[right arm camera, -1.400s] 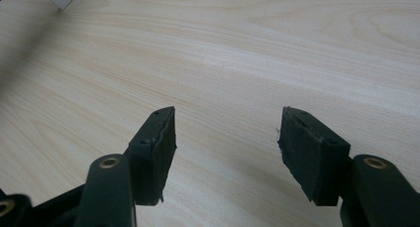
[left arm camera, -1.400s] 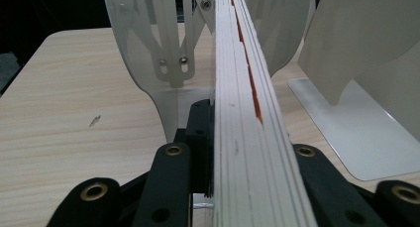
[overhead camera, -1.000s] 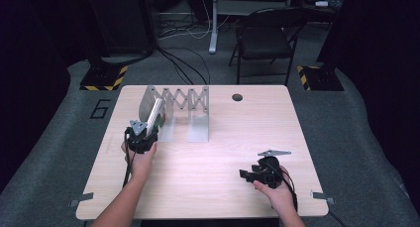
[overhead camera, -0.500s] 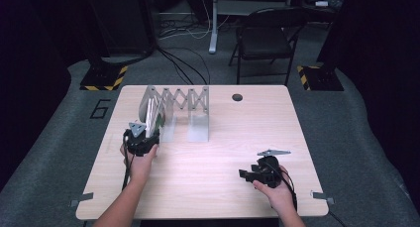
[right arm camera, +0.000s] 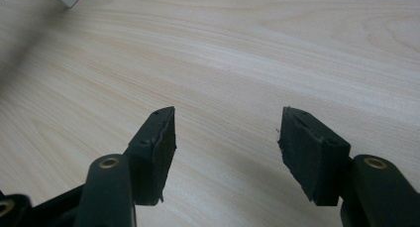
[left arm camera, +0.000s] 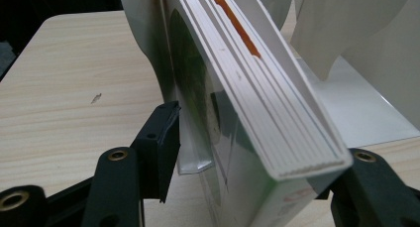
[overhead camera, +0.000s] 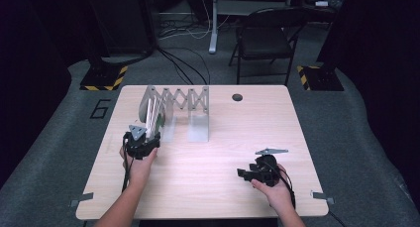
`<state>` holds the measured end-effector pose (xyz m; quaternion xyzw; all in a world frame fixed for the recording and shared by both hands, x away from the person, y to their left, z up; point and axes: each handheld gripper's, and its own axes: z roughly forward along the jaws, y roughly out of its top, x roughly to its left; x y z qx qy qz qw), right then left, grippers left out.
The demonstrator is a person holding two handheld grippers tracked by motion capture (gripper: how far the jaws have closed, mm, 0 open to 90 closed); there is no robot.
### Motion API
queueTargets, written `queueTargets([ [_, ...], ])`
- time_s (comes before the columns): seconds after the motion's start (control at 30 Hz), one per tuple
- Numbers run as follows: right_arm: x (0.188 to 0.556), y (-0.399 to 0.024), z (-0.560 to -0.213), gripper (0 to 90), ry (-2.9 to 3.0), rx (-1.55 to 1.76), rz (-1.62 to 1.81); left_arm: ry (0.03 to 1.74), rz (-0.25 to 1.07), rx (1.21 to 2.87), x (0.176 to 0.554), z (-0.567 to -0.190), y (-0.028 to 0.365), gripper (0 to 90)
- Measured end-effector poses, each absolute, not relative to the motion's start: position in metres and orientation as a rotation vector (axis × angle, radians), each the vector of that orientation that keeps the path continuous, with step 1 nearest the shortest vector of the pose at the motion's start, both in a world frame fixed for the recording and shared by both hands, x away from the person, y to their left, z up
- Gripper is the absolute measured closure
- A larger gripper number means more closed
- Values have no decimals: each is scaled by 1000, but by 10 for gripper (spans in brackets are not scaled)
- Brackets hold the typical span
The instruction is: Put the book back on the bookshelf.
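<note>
A grey accordion rack (overhead camera: 184, 99) stands at the back left of the table. A thin white book with a green cover (overhead camera: 151, 114) stands at its left end. My left gripper (overhead camera: 144, 139) is right in front of it. In the left gripper view the book's spine edge (left arm camera: 257, 103) lies between the jaws of my left gripper (left arm camera: 252, 155). These jaws have just been opening, and the left pad (left arm camera: 163, 138) stands off the cover. My right gripper (overhead camera: 246, 173) rests low at the front right. It is open over bare wood (right arm camera: 228, 138).
More white sheets and a grey rack plate (left arm camera: 356, 113) lie just behind the book. A dark round hole (overhead camera: 237, 97) sits near the table's (overhead camera: 213, 197) far edge. A folding chair (overhead camera: 265, 38) stands beyond the table.
The white book has swung from a lean to nearly upright at the rack's left end. My left hand shifted slightly with it. The right hand has not moved.
</note>
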<state>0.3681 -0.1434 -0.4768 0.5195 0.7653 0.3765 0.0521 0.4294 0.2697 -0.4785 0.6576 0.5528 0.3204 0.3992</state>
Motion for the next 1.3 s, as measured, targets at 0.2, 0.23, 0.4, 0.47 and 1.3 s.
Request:
queueTargets([
  [0.2, 370, -142, -477, 388, 2338, 1578, 1139, 1400, 804, 1680, 426, -477, 271, 433],
  [0.23, 370, -141, -477, 389, 2337, 1572, 1141, 1400, 802, 1682, 426, -477, 271, 431],
  [0.4, 373, -138, -478, 388, 2349, 1570, 1140, 1396, 799, 1668, 423, -476, 271, 428],
  [0.47, 374, -138, -478, 388, 2353, 1572, 1137, 1393, 792, 1689, 422, -475, 273, 424],
  [1.3, 395, -120, -482, 388, 2428, 1516, 1140, 1353, 738, 1680, 389, -454, 288, 385],
])
